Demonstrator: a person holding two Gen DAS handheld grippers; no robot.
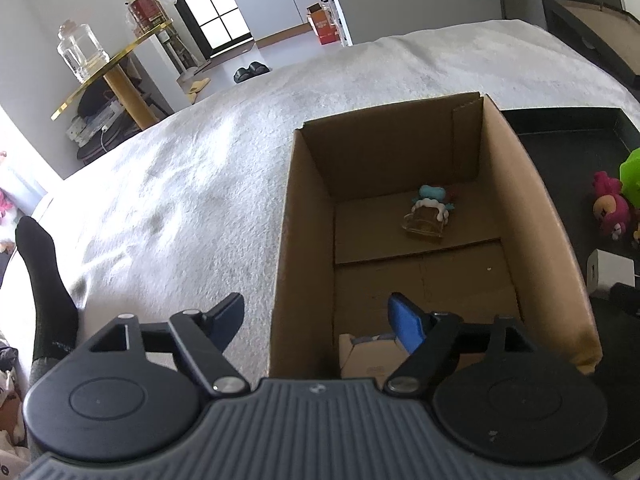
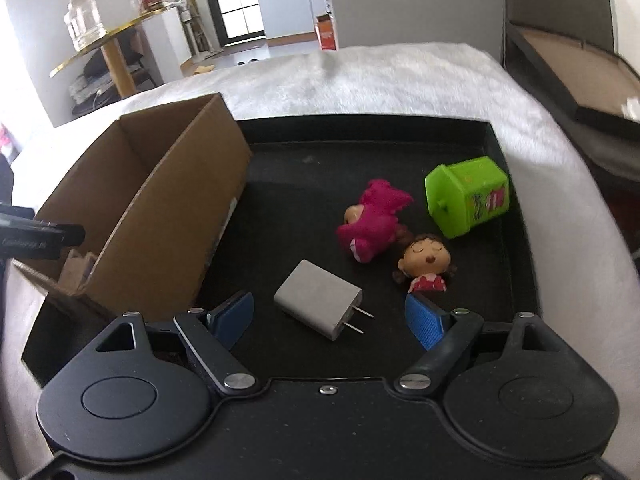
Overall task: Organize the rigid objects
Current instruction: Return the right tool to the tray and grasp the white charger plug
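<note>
In the left wrist view an open cardboard box (image 1: 532, 216) stands on the white blanket. A small teal and white figurine with a glass mug (image 1: 429, 216) lies on its floor. My left gripper (image 1: 318, 324) is open over the box's near left corner, one finger outside the wall and one inside, above a small tan carton (image 1: 360, 354). In the right wrist view a black tray (image 2: 496, 136) holds a grey charger plug (image 2: 318, 306), a pink plush toy (image 2: 372, 220), a doll figure (image 2: 426, 266) and a green toy bin (image 2: 468, 196). My right gripper (image 2: 330, 322) is open with the charger between its fingers, untouched.
The cardboard box (image 2: 160, 208) sits against the tray's left side. A white fuzzy blanket (image 1: 180, 184) covers the surface. A person's leg in a black sock (image 1: 44, 280) is at the left. A gold round table (image 1: 108, 64) with a glass jar stands beyond.
</note>
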